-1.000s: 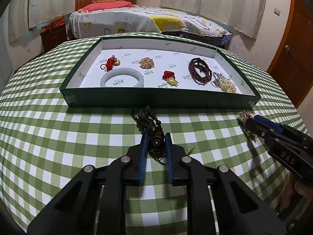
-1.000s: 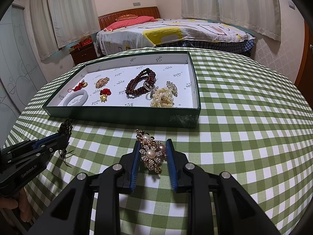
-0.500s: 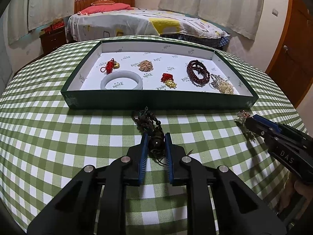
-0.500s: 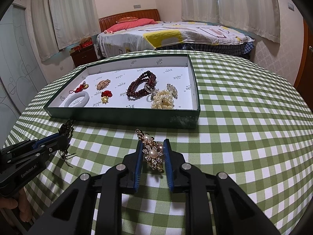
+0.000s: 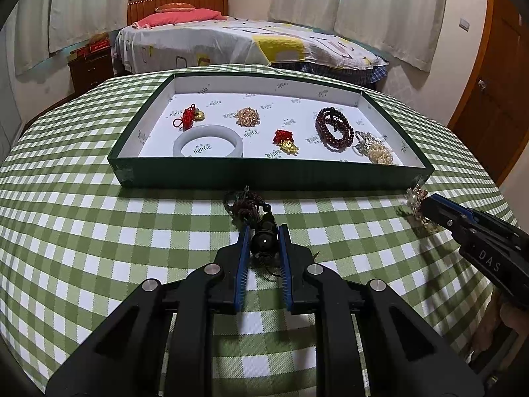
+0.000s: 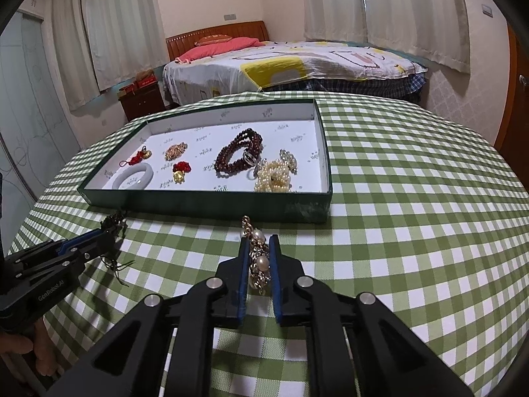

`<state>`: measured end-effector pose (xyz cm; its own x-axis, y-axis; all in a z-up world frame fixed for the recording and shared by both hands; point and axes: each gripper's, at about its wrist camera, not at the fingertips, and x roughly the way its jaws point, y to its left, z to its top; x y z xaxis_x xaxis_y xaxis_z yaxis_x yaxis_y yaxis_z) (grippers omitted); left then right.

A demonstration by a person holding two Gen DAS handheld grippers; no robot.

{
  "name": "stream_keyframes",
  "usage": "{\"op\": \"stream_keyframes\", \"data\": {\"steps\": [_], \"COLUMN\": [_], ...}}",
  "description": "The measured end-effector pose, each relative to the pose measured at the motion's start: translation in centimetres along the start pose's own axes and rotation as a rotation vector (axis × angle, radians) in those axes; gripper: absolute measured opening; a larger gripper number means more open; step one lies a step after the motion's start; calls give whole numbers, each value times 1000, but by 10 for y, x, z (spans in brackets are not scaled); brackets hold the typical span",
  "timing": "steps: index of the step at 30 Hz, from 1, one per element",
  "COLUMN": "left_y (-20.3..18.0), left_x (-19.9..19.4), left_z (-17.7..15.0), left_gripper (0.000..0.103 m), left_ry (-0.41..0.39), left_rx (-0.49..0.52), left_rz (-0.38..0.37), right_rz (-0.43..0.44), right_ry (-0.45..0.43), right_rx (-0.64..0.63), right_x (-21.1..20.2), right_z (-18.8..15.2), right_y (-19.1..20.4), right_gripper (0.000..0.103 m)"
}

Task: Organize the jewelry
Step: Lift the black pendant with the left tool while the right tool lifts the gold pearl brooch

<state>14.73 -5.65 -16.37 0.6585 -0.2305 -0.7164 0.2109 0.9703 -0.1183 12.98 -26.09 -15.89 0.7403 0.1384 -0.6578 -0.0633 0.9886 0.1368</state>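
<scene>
Left wrist view: left gripper [image 5: 263,235] at lower centre, blue-padded fingers [image 5: 242,258] clenched on a dark beaded tassel string [image 5: 261,231] lying on the green checked tabletop [image 5: 82,231], its beads trailing toward the green tray [image 5: 271,178] above. Tray holds a pale bangle [image 5: 207,140], red knot charms, gold cluster, dark red bead bracelet [image 5: 332,127], and pearl bracelet [image 5: 380,152] at its right end. Right gripper [image 5: 426,206] enters from the right edge.

Right wrist view: right gripper [image 6: 259,248] at lower centre, jaws have just been closing, fingers now pinching a gold-and-pearl brooch [image 6: 258,258] on the tabletop below the tray's [image 6: 297,211] right corner. Left gripper [image 6: 105,235] at left edge with the tassel string.
</scene>
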Motion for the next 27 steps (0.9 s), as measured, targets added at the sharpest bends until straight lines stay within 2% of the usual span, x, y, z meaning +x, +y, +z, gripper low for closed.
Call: {"op": "stream_keyframes", "data": {"steps": [16,27], "left_y": [1,0], "left_x": [-8,-9], "left_z": [3,3], "left_gripper": [17,17], "left_ry": [-23,-18], "left_rx": [7,6], "left_rz": [1,1], "right_rz": [4,3], "right_ry": [-19,20], "right_rx": [8,-10], "right_x": [-6,1], "right_z": [1,0], "right_y": [-2,2], "right_gripper": [12,13]}}
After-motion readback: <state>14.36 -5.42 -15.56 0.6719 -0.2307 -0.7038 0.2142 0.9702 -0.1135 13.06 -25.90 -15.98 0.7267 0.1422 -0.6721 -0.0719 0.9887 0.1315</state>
